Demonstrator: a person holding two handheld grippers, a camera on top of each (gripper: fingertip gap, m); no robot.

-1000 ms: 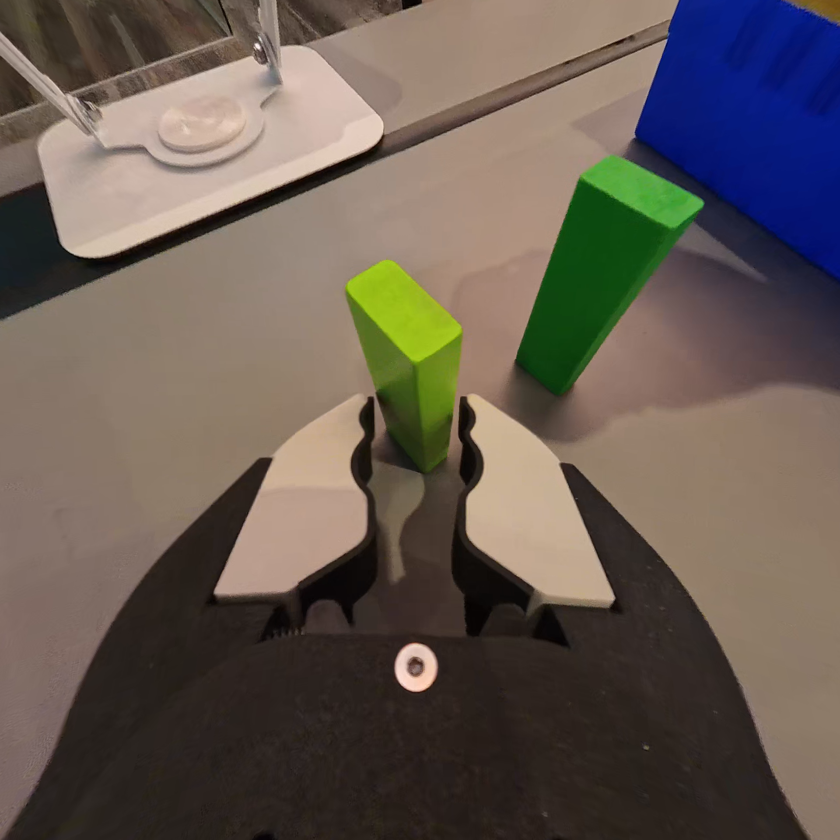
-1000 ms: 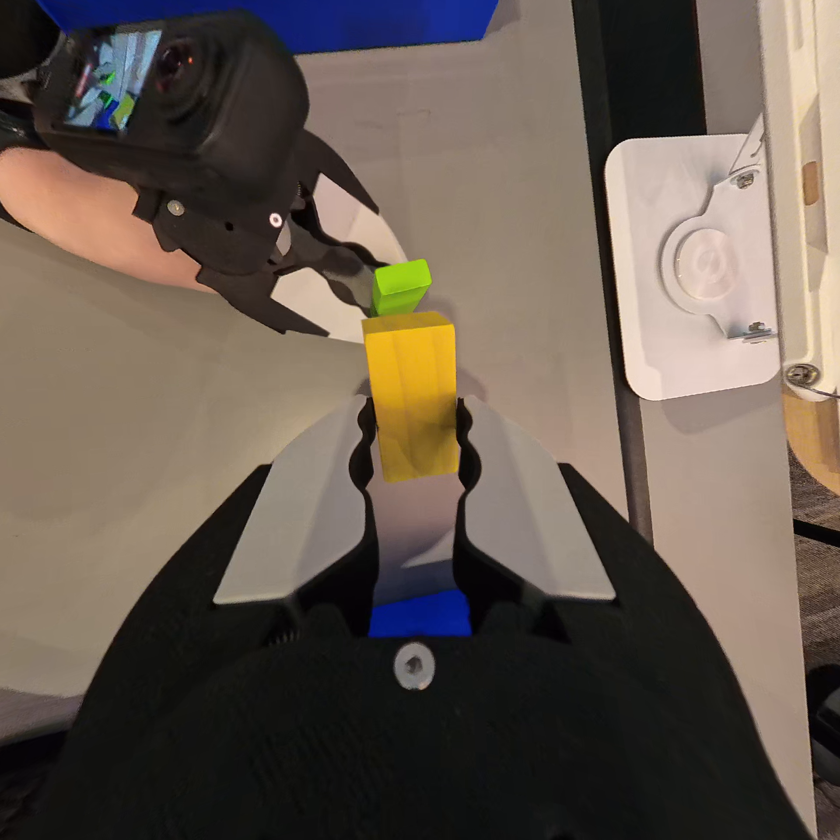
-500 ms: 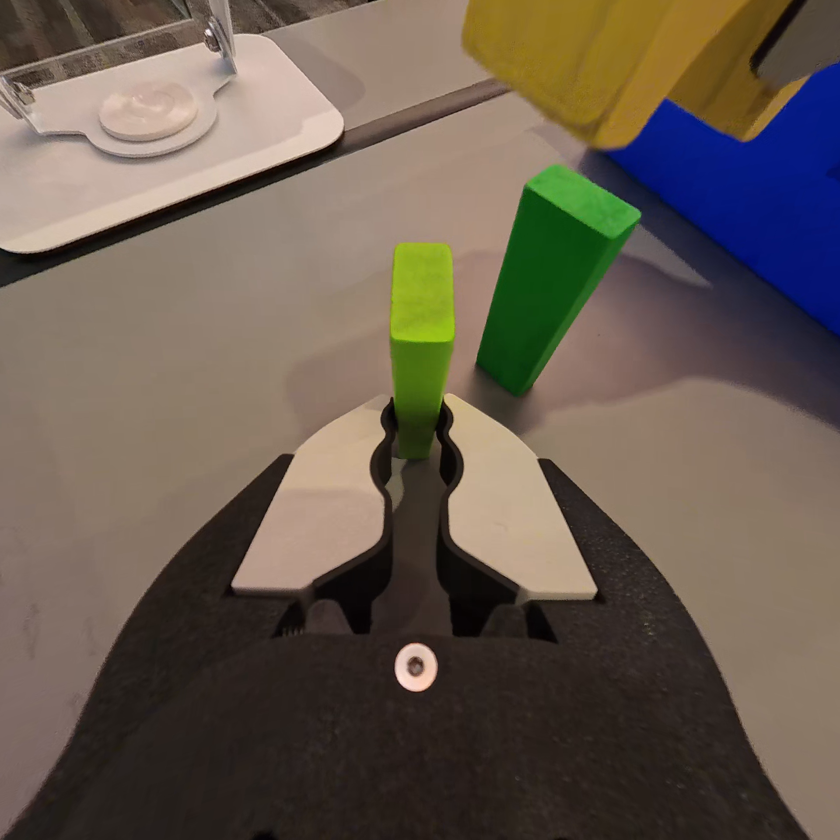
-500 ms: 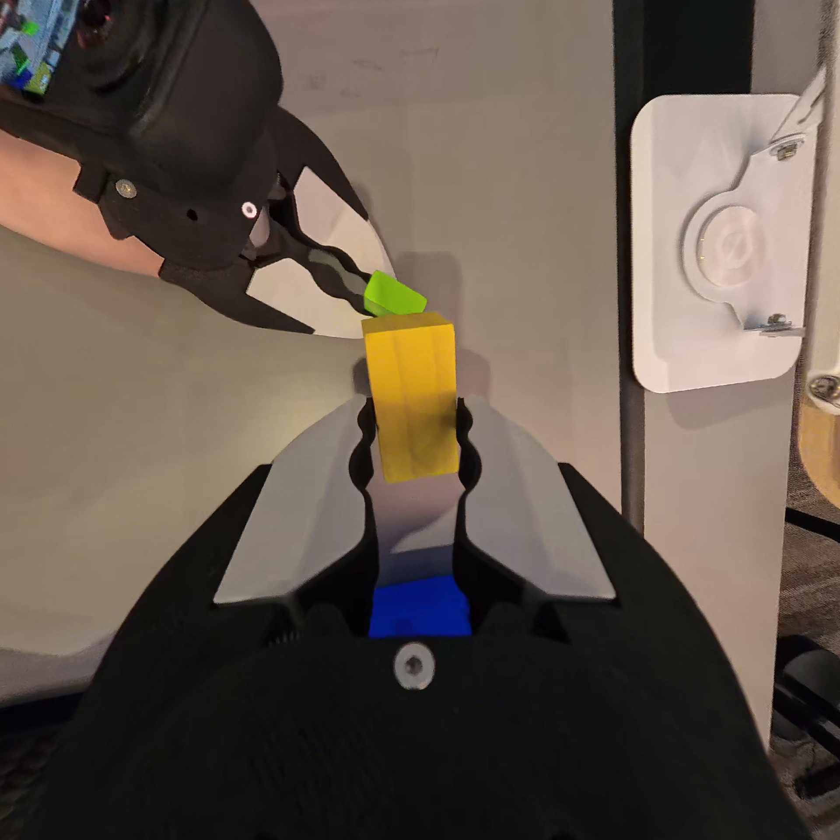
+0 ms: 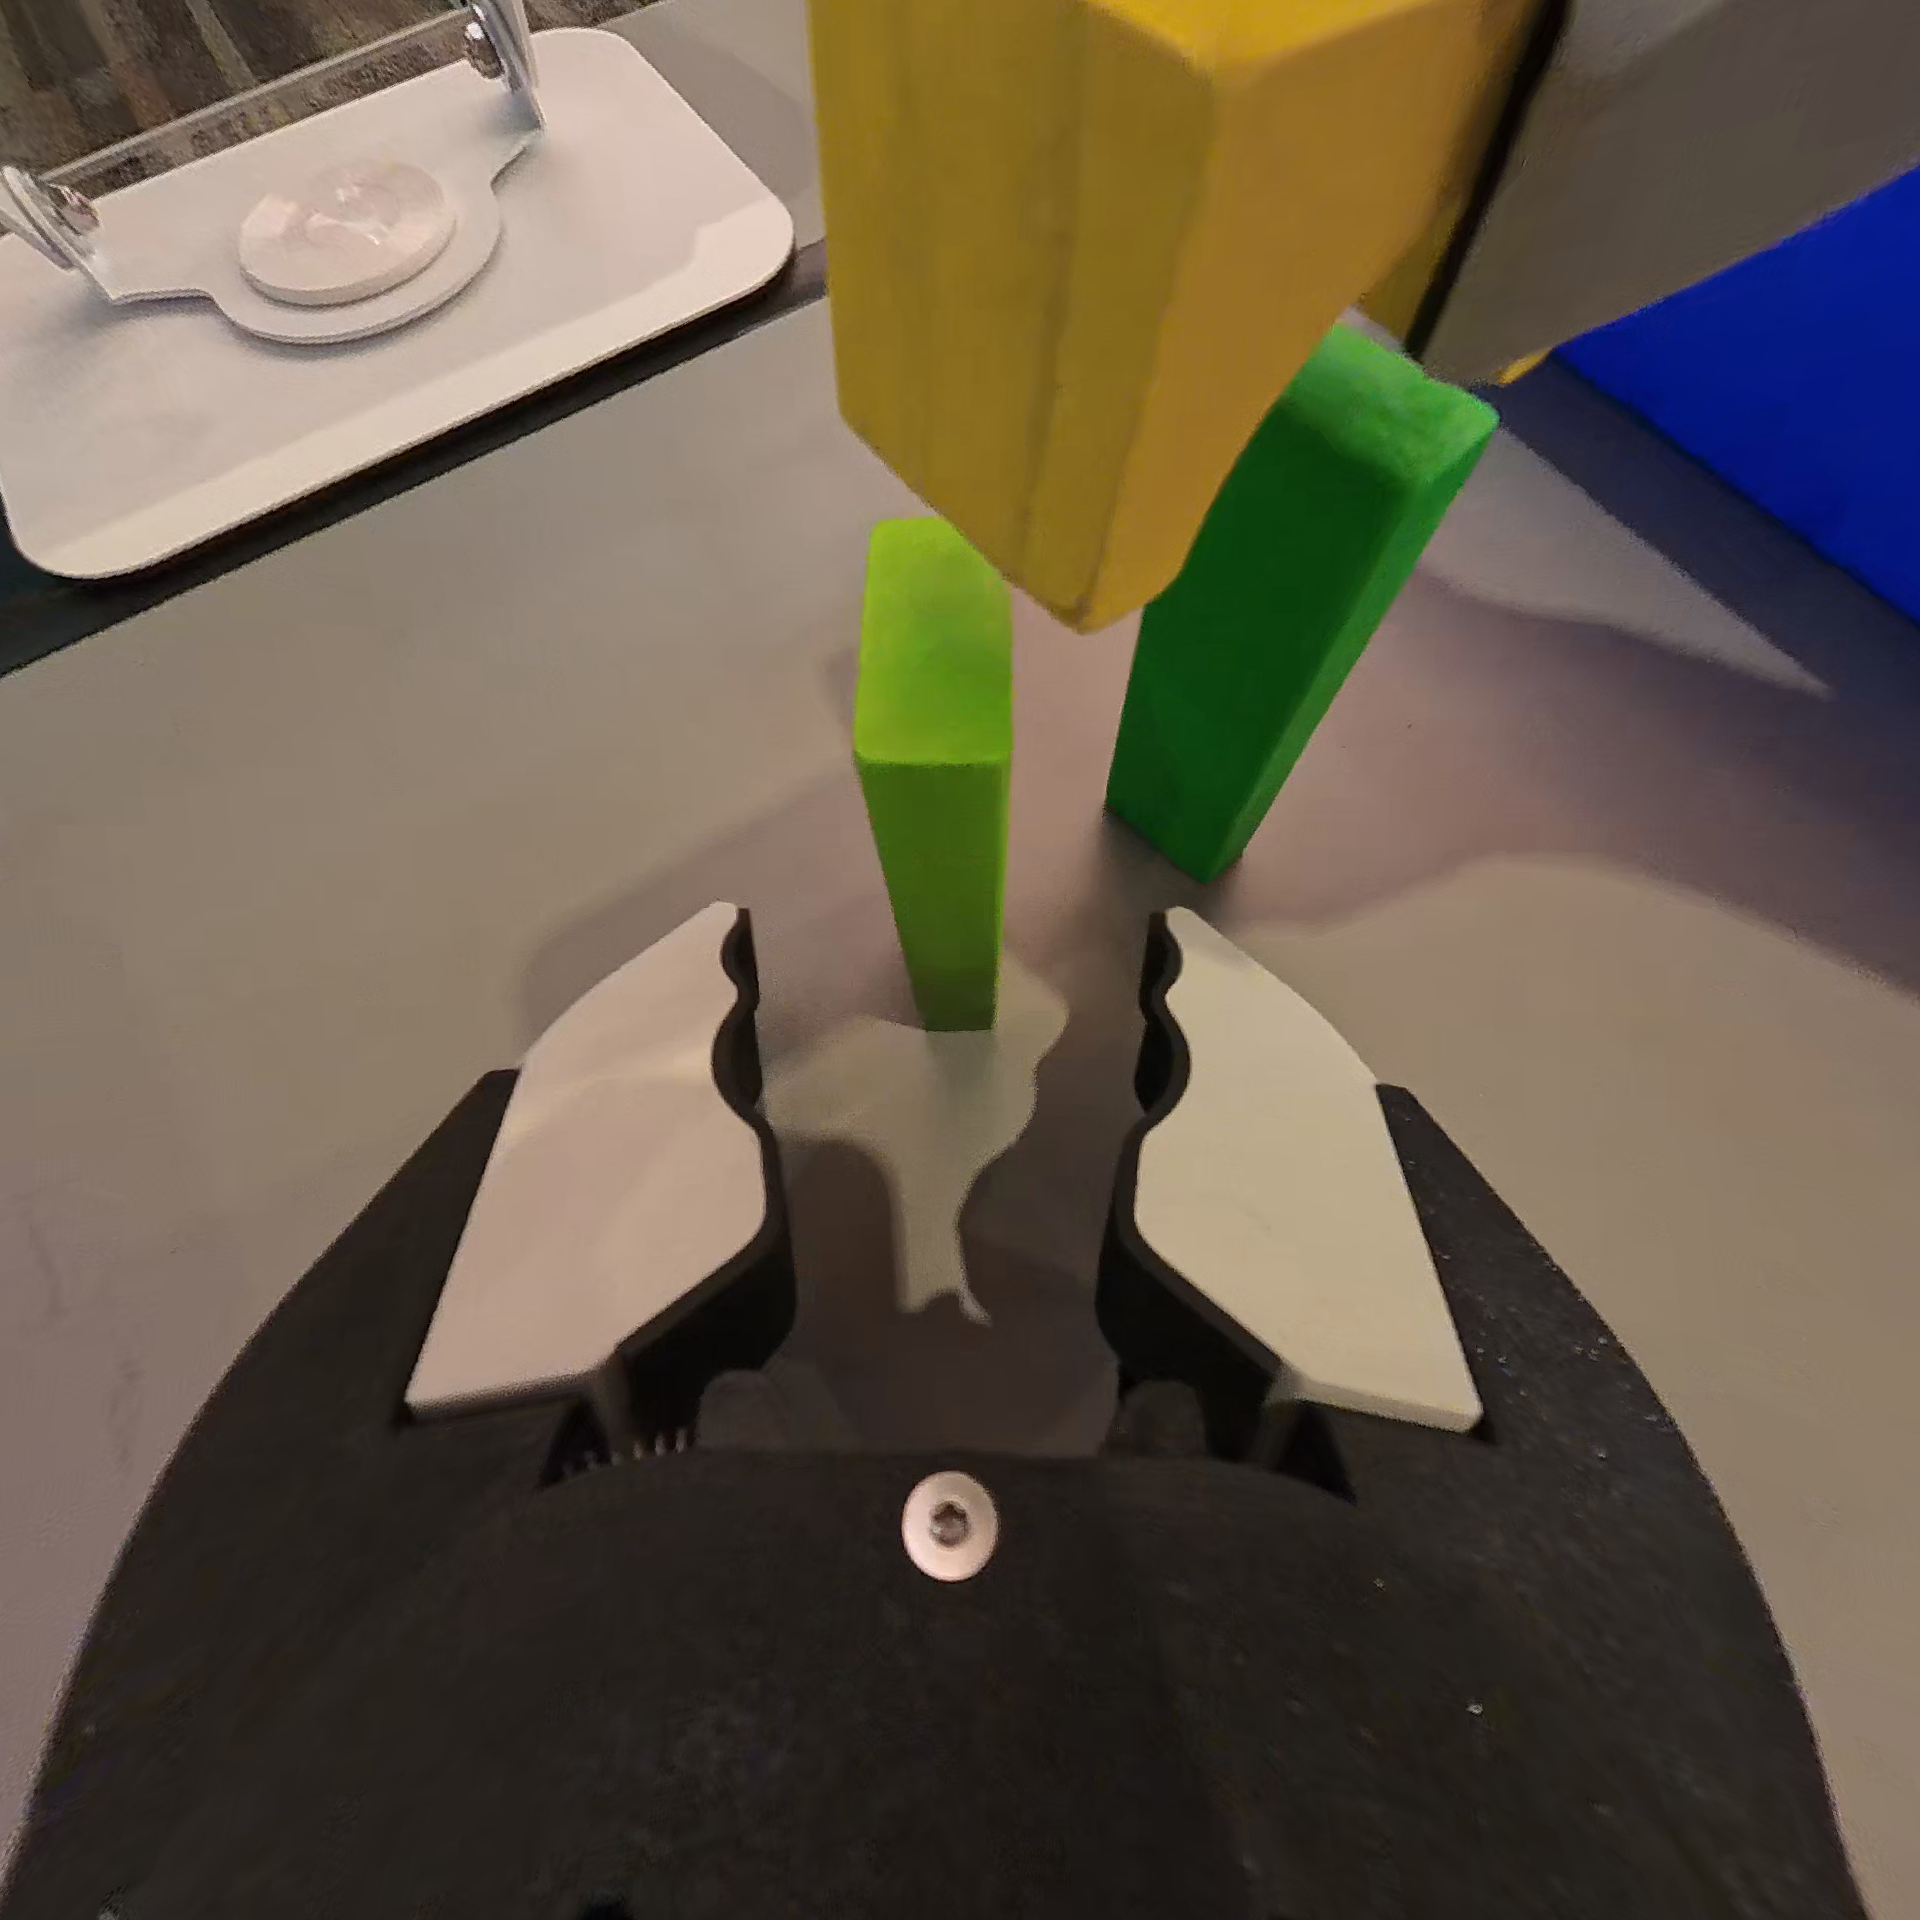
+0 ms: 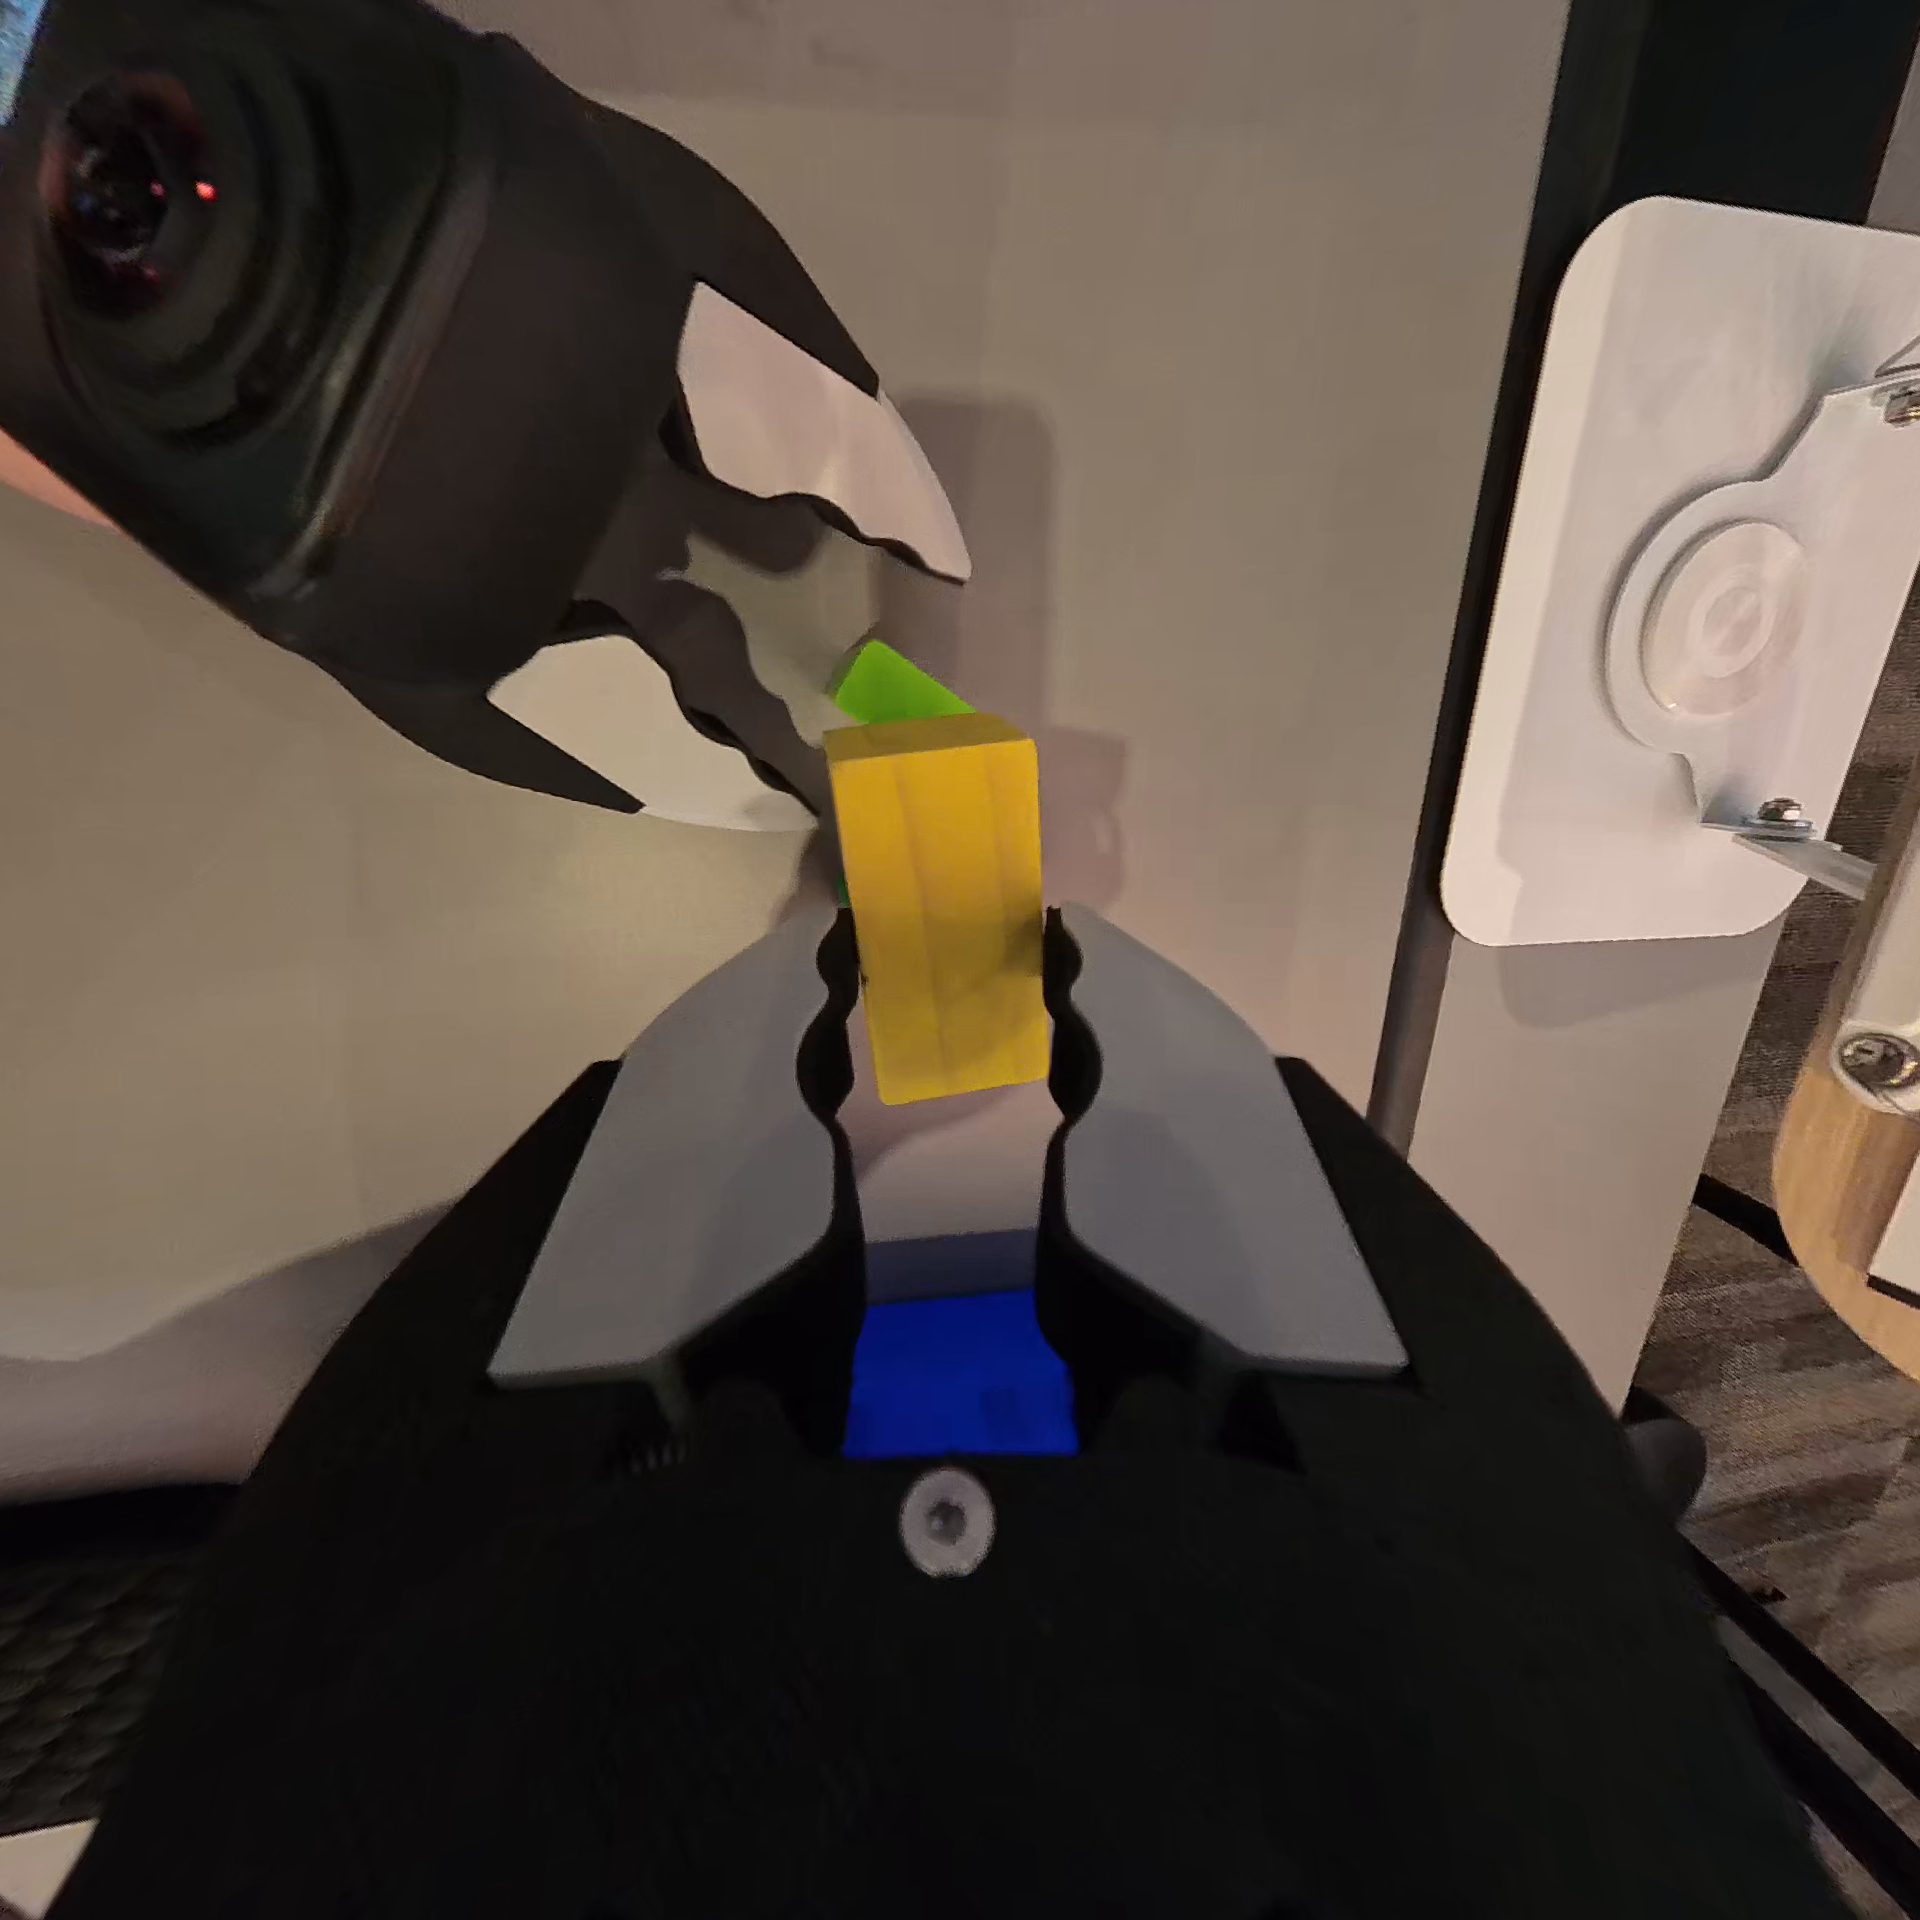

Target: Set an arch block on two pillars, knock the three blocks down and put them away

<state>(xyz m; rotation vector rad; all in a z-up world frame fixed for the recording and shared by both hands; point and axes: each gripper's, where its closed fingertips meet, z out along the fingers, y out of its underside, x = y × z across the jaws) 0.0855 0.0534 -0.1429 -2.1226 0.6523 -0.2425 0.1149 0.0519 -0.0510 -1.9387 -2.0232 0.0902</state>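
The left hand-held gripper [image 5: 948, 971] has let go of the light-green pillar [image 5: 940, 769]: half a second ago its fingers were closed on the block's foot, and now they stand wide apart on either side of it, touching nothing. The pillar stands upright on its own on the grey worktop [image 5: 312, 831], with the dark-green pillar [image 5: 1278, 613] upright just beside it on the right. The right hand-held gripper [image 6: 951, 935] is clamped on the yellow arch block [image 6: 940, 914], which has come down and in since then and now hangs over the two pillars, close above their tops but apparently not yet resting on them. I judge both supports are placed and only lowering the arch remains before the knock-down; the pillars stand narrow and tall, so a crooked landing could topple them early. The worktop is matt grey and smooth. A blue box [image 5: 1787, 416], probably for storage, sits to the right, and a white stand base [image 5: 343, 281] rests beyond a dark seam [image 5: 644, 364]. Past the worktop's edge the right wrist view shows dim carpeted floor [image 6: 1818, 1455].
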